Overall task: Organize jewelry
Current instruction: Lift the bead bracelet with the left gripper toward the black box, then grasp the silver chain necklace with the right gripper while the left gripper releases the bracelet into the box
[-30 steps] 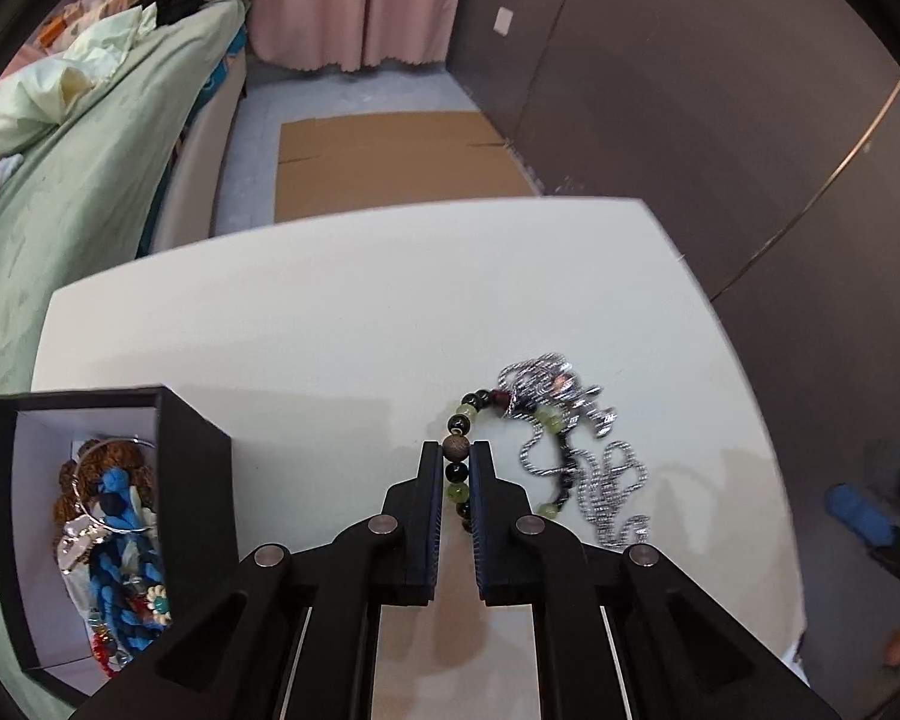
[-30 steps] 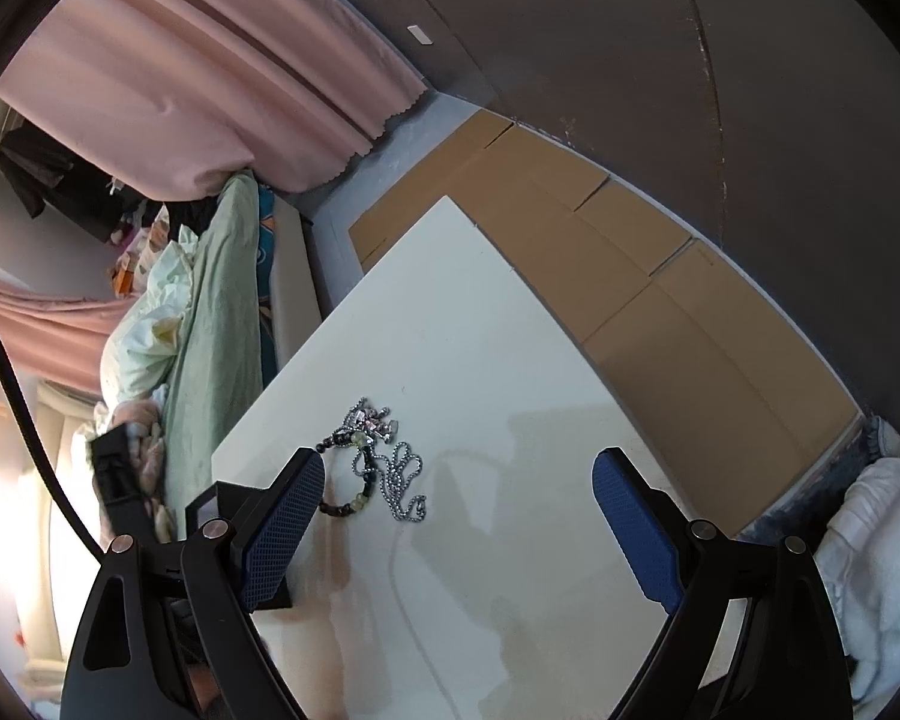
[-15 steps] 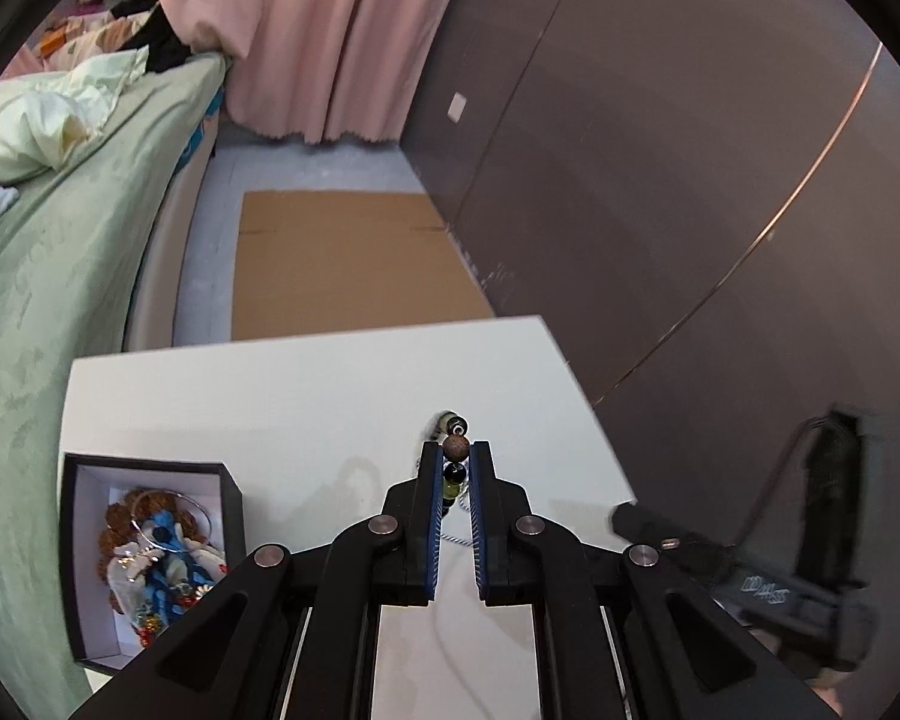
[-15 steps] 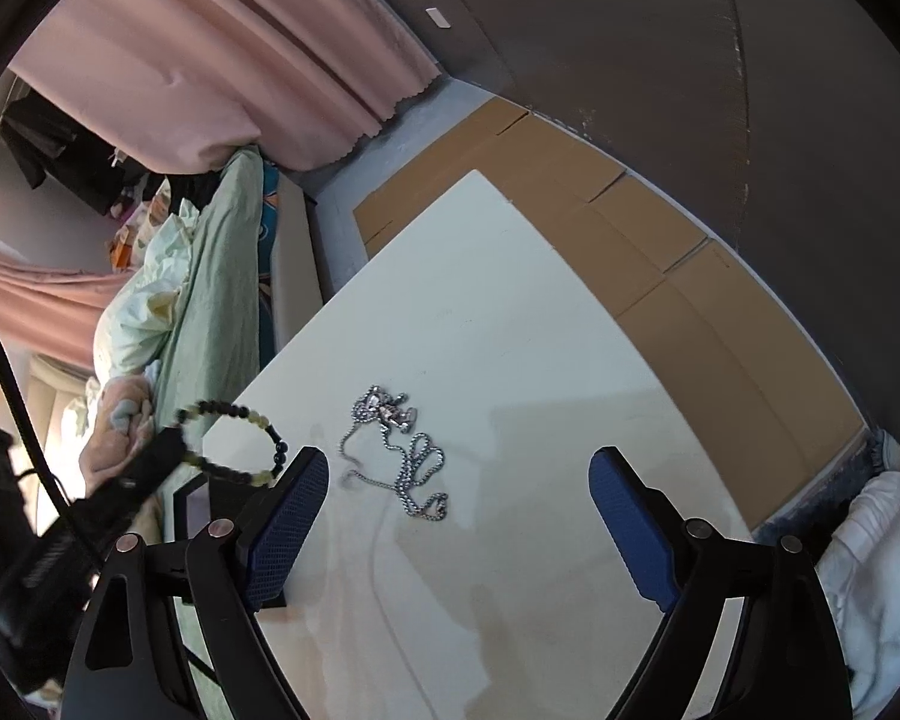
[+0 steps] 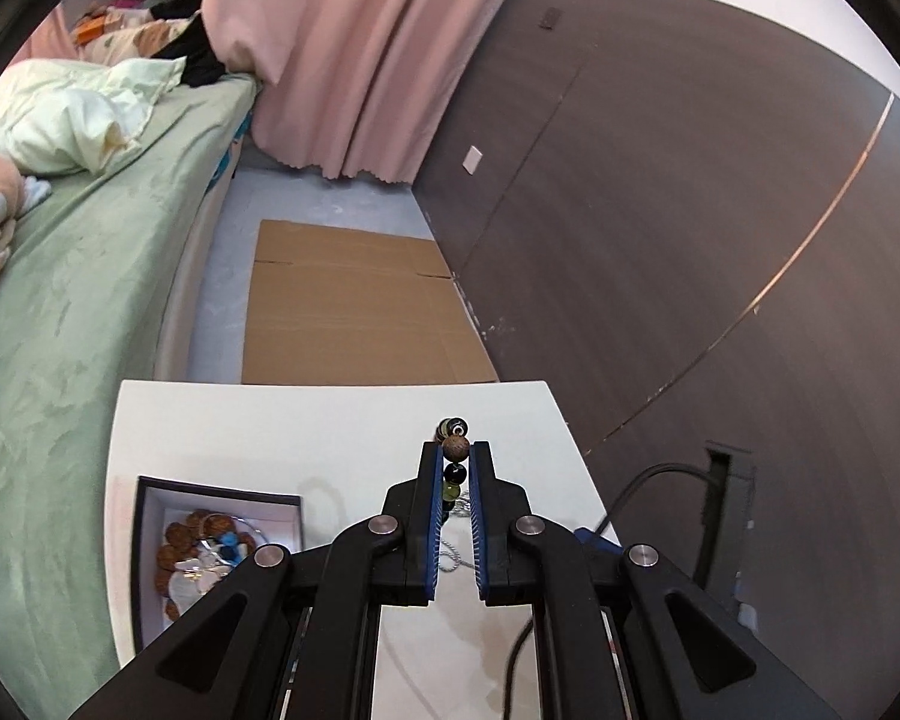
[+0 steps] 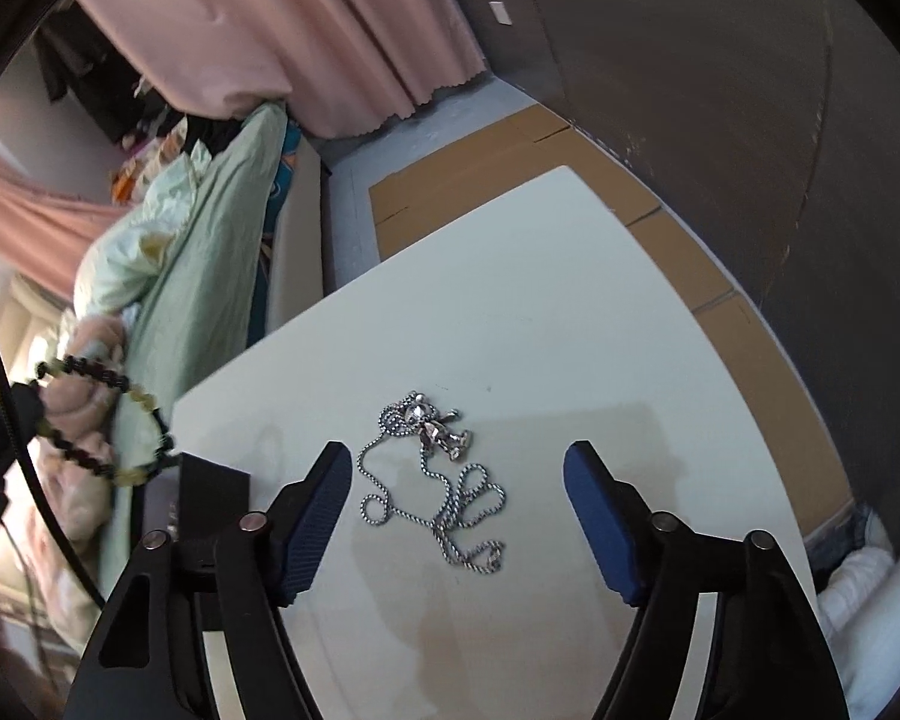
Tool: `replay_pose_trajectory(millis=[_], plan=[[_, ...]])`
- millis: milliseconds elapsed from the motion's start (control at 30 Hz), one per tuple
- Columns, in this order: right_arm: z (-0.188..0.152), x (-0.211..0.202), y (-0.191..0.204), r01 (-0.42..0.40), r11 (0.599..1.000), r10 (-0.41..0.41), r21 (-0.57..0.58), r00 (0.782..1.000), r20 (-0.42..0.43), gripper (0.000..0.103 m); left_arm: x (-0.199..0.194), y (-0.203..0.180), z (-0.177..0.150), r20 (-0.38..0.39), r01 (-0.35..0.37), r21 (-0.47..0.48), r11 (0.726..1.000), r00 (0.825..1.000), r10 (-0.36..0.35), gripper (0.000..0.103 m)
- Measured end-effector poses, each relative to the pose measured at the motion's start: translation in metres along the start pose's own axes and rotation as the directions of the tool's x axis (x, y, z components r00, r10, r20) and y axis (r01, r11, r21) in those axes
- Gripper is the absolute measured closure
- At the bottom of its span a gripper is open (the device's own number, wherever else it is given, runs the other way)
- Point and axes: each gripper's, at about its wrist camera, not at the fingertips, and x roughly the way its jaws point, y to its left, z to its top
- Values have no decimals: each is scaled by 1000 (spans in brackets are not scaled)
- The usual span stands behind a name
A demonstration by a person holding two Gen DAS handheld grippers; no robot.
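My left gripper (image 5: 455,449) is shut on a beaded bracelet (image 5: 453,450) of brown, black and green beads, held well above the white table (image 5: 270,420). In the right wrist view that bracelet (image 6: 105,414) hangs as a loop at the far left, above the black jewelry box (image 6: 210,480). The box (image 5: 150,546) lies open at the table's left and holds several pieces. A silver chain necklace with a figure pendant (image 6: 438,468) lies on the table. My right gripper (image 6: 459,468) hovers over the necklace, its jaws closing, the pads apart from it.
A bed with green sheet (image 5: 78,300) runs along the table's left side. Flattened cardboard (image 5: 354,312) lies on the floor beyond the table's far edge. A dark wall (image 5: 690,240) stands to the right. A black cable (image 6: 24,480) hangs at the left.
My left gripper has lifted the bracelet off the table and away from the necklace. My right gripper has moved over the necklace and its jaws have narrowed.
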Motion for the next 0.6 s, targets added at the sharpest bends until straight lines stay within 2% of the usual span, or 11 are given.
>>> replay_pose_trajectory(millis=[333, 533, 600], plan=[[-1, 27, 40, 113, 974, -115, -198, 993, 3, 30, -15, 46, 1, 10, -13, -82, 997, 1000, 14, 95], [-4, 42, 40, 133, 970, -141, -205, 990, -27, 31, -24, 65, -4, 11, -24, -111, 994, 1000, 25, 95], [-3, 48, 41, 144, 966, -153, -213, 988, -24, 36, -26, 67, -5, 13, -28, -112, 993, 999, 29, 95]])
